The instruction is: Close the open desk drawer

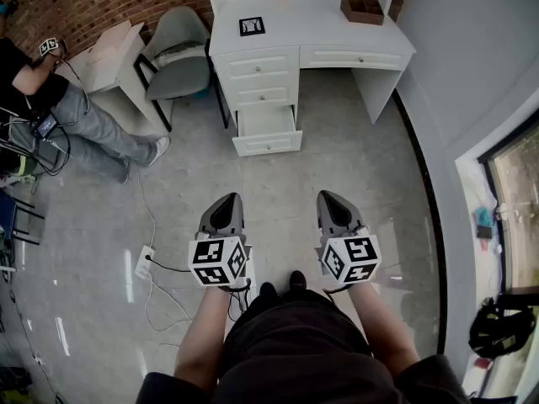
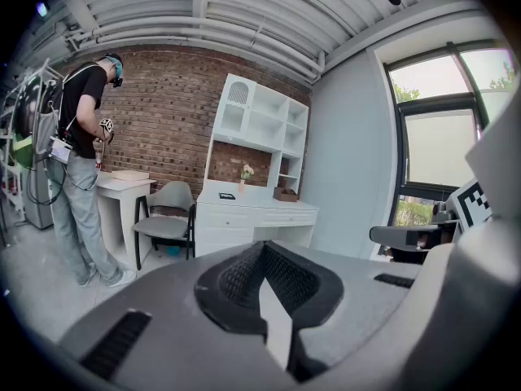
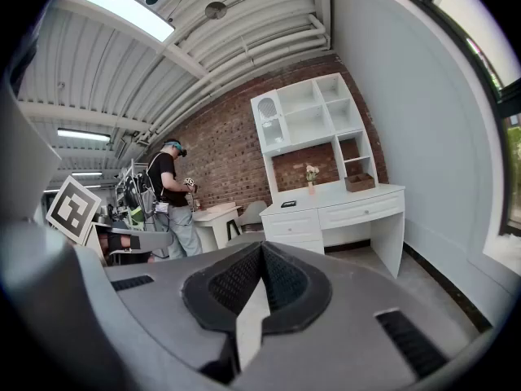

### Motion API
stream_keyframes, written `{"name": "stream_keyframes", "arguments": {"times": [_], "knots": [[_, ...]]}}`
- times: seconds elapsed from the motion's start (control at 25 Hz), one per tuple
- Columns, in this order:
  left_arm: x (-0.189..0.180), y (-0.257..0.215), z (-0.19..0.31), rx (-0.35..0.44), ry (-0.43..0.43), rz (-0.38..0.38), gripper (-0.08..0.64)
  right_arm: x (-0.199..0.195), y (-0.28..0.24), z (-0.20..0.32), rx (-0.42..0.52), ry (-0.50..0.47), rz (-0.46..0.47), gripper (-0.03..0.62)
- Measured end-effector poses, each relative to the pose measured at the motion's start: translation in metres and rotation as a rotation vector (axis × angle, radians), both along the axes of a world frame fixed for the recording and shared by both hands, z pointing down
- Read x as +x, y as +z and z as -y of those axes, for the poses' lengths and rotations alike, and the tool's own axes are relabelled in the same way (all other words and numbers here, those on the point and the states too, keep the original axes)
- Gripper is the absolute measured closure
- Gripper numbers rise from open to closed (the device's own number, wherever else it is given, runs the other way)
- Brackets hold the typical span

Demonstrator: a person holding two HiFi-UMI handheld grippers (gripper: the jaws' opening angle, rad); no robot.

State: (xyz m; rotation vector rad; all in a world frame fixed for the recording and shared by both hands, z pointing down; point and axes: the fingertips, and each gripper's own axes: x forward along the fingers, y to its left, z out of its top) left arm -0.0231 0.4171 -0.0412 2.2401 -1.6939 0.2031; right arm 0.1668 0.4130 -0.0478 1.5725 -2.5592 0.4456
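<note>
Drawer (image 1: 267,130) at the bottom of the white desk (image 1: 312,11) sticks out over the floor (image 1: 362,167), well ahead of me. I hold the left gripper (image 1: 227,202) and right gripper (image 1: 335,200) side by side above my feet, each with its jaws pressed together on nothing. A grey chair (image 1: 178,53) stands just left of the desk.

chair (image 1: 179,53) left of desk (image 1: 303,19)

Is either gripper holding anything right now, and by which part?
Nothing is held: the left gripper and right gripper both have jaws together, empty, well short of the open drawer.
</note>
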Motion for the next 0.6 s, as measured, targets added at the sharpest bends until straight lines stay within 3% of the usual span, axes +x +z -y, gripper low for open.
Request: {"name": "stream_keyframes", "arguments": {"times": [0.6], "knots": [[0.017,0.005,0.018,-0.005,-0.031,0.047,0.551,0.042,0.015,0.026,-0.059,0.028,0.019,0.588]]}}
